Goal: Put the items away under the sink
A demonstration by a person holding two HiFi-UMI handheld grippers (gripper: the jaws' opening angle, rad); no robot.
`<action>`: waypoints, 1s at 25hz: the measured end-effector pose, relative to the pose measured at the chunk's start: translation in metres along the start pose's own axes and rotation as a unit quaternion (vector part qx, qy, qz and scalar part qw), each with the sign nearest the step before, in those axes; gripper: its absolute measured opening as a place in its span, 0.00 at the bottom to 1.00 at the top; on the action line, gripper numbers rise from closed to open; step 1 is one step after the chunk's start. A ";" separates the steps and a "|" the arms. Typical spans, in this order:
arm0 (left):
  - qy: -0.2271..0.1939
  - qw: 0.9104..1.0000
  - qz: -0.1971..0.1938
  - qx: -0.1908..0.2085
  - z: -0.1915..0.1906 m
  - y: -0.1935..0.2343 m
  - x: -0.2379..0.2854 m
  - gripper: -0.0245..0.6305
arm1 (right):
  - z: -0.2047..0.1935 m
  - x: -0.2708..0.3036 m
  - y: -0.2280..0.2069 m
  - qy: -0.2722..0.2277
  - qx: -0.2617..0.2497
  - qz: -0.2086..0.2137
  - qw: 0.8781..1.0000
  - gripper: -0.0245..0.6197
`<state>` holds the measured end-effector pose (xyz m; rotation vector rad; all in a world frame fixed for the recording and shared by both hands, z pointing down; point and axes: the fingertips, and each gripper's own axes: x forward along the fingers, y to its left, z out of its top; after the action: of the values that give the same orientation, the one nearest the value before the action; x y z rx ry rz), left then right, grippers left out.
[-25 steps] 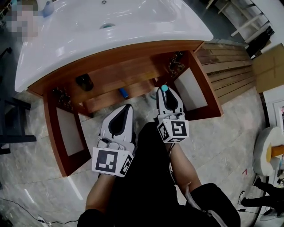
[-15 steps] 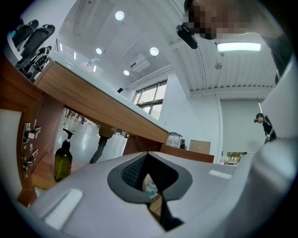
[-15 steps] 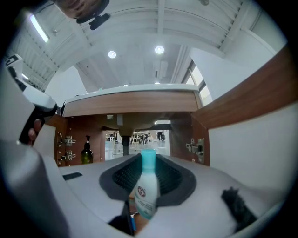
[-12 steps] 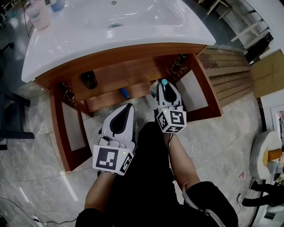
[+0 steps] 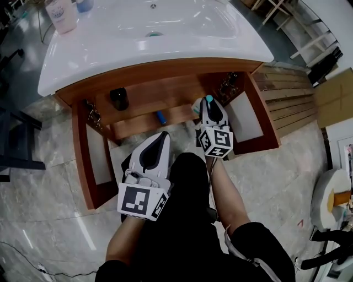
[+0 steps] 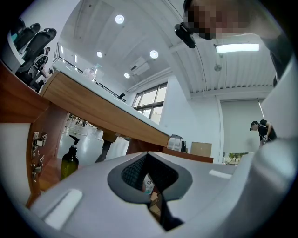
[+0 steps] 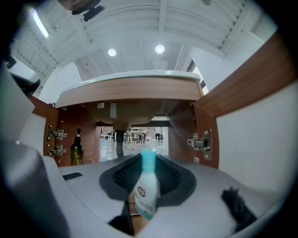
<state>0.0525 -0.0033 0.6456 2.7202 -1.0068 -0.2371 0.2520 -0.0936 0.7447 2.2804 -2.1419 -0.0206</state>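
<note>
One teal-capped bottle [image 7: 146, 188] is the item in play, and the right gripper [image 5: 210, 107] has it clamped: in the right gripper view the dark pads press on both sides of its white body, and it stands upright with the cap poking up past the jaw tips. In the head view that bottle sits right of centre, at the mouth of the open cabinet [image 5: 165, 82] under the white sink [image 5: 110, 55], just inside the right-hand door [image 5: 249, 118], which stands swung wide. The left door [image 5: 92, 162] is open too, at the left of the frame. Inside, a dark pump bottle [image 5: 119, 99] stands upright at the left of the shelf, near the hinges in the right gripper view, and a small blue item [image 5: 160, 117] lies on its side near the shelf's front edge, between the pump bottle and the clamped one. A drain pipe [image 7: 120, 138] drops down the middle behind them. The left gripper [image 5: 162, 136] hangs lower in the head view, in front of the cabinet and apart from it, its jaw tips meeting with nothing gripped. Up on the sink's top-left corner stands a pale pink bottle [image 5: 60, 10].
</note>
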 end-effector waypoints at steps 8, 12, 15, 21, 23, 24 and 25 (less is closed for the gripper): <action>-0.005 1.000 -0.001 0.002 0.005 0.002 -0.003 0.05 | -0.004 0.017 -0.003 -0.002 -0.004 -0.006 1.000 0.20; -0.009 1.000 0.000 0.005 0.007 0.002 -0.006 0.05 | -0.008 0.027 -0.002 -0.003 -0.006 -0.005 1.000 0.20; -0.008 1.000 0.004 0.005 0.007 0.004 -0.009 0.05 | -0.010 0.033 -0.002 -0.003 -0.004 -0.005 1.000 0.20; -0.007 1.000 0.013 0.004 0.007 0.011 -0.012 0.05 | -0.011 0.046 0.003 -0.005 -0.001 -0.004 1.000 0.20; -0.009 1.000 0.014 0.004 0.009 0.012 -0.013 0.05 | -0.012 0.051 0.005 -0.006 -0.002 -0.003 1.000 0.20; -0.010 1.000 0.015 0.004 0.009 0.013 -0.014 0.05 | -0.012 0.053 0.006 -0.007 -0.003 -0.003 1.000 0.20; -0.011 1.000 0.014 0.003 0.010 0.014 -0.015 0.05 | -0.013 0.054 0.008 -0.007 -0.004 -0.002 1.000 0.20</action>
<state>0.0308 -0.0055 0.6407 2.7124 -1.0534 -0.2594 0.2481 -0.1481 0.7575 2.2877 -2.1392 -0.0457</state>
